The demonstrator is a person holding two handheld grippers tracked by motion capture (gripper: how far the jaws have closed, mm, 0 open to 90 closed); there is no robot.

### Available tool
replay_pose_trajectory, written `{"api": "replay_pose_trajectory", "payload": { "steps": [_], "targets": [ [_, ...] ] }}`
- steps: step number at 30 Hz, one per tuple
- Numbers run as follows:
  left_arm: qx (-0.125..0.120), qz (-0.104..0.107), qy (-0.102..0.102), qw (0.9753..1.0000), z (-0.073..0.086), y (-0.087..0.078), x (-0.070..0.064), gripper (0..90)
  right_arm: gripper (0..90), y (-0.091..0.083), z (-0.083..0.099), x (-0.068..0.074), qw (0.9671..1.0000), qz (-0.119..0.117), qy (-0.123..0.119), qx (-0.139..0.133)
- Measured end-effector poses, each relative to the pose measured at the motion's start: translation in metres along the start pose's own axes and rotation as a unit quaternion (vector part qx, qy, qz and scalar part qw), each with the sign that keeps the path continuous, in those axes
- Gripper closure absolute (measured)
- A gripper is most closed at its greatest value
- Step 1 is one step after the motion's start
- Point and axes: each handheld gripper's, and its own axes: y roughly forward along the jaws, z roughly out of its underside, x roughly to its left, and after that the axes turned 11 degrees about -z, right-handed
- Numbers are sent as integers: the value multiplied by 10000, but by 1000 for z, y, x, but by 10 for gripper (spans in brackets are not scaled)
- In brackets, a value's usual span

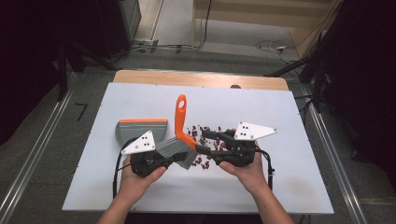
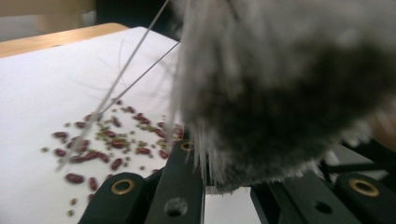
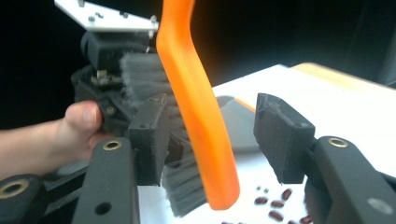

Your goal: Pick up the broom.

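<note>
Brush (image 1: 180, 135), orange-handled with grey bristles, is standing tilted at the table's (image 1: 289, 186) middle; both forearms are reaching in from the near edge; the left hand-held gripper (image 1: 180, 156) is meeting the bristles, its grip impossible to tell; the right hand-held gripper (image 3: 210, 135) is sitting open around the handle; beans (image 2: 107, 144) are lying scattered beside the bristles; a grey dustpan (image 1: 140, 130) is resting farther left.

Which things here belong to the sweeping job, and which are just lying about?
Part of the job:
brush
beans
dustpan
left gripper
right gripper

Lying about:
cables on the floor beyond the table
</note>
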Motion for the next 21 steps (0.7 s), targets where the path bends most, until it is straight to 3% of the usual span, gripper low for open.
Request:
{"api": "replay_pose_trajectory", "payload": {
  "steps": [2, 9, 21],
  "targets": [
    [6, 311, 139, 9994, 0, 0, -2, 855, 466, -1, 4, -3, 9995, -293, 96, -11],
    [-43, 771, 210, 9968, 0, 3, -5, 855, 518, -2, 14, -13, 9928, -1137, 321, -220],
    [88, 982, 286, 9947, 3, 9, -10, 854, 623, 13, 20, -13, 9852, -1654, 449, -104]
  ]
}}
